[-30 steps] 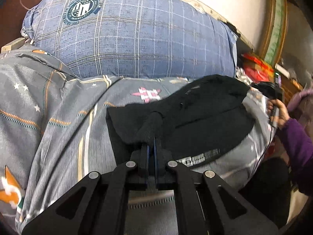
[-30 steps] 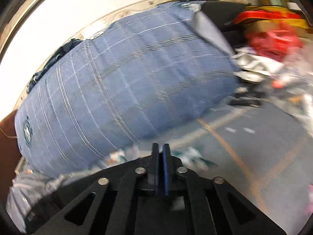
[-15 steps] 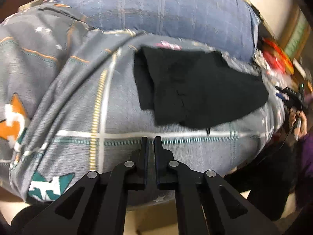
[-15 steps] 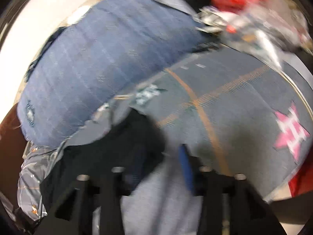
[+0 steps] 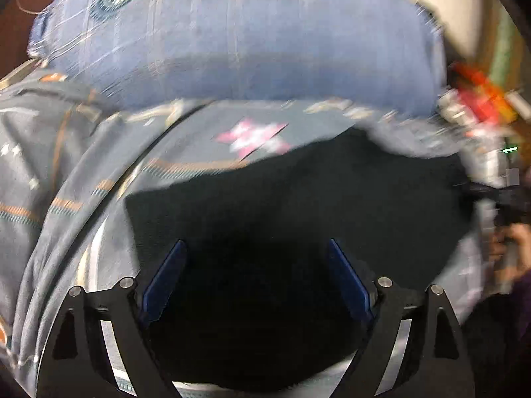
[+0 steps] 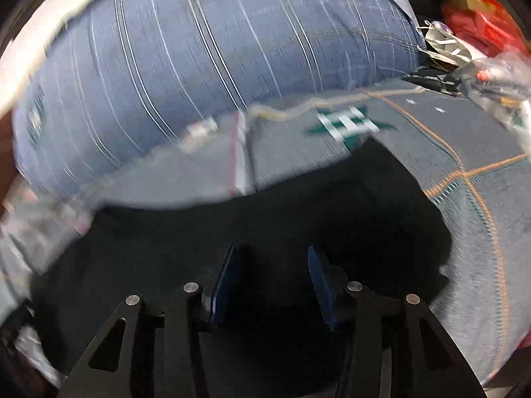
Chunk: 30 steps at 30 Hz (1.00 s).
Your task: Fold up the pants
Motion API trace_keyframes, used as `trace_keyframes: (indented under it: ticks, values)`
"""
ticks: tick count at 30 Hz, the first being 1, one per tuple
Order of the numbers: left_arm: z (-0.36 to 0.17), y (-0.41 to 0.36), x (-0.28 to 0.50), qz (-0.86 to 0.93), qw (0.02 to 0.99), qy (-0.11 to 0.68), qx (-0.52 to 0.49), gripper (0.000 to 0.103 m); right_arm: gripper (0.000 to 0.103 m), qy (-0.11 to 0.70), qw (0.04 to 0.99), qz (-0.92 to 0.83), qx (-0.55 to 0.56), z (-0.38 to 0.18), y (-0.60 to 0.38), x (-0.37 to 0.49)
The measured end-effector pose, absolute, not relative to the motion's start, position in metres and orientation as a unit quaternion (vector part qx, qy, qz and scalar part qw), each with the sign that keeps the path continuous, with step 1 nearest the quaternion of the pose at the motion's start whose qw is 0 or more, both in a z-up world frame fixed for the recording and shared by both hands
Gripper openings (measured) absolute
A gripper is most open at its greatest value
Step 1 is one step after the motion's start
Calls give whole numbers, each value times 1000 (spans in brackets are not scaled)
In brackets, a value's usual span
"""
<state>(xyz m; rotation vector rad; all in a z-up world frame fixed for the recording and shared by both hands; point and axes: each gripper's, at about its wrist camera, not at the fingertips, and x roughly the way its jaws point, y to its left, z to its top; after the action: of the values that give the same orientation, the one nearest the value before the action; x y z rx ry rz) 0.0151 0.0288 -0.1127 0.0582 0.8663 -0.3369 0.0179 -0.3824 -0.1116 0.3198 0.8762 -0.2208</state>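
Observation:
The black pants lie folded on a grey patterned bedspread. My left gripper is open wide just above the pants' near edge, its blue pads to either side of dark cloth. In the right wrist view the same pants fill the lower half. My right gripper is open over them, and nothing shows between its jaws. Both views are blurred by motion.
A big blue plaid pillow lies behind the pants and also shows in the right wrist view. Red clutter sits at the far right. The bed edge is near at the bottom right.
My left gripper let go of the pants, drew back, then came in over them and opened wide. My right gripper opened and moved down over the pants.

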Motion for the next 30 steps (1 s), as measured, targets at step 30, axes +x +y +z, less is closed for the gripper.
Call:
trace_keyframes:
  ticks: [30]
  values:
    - [-137, 68, 59, -72, 890, 450, -37, 97, 45, 419, 907, -22, 39, -115, -246, 74]
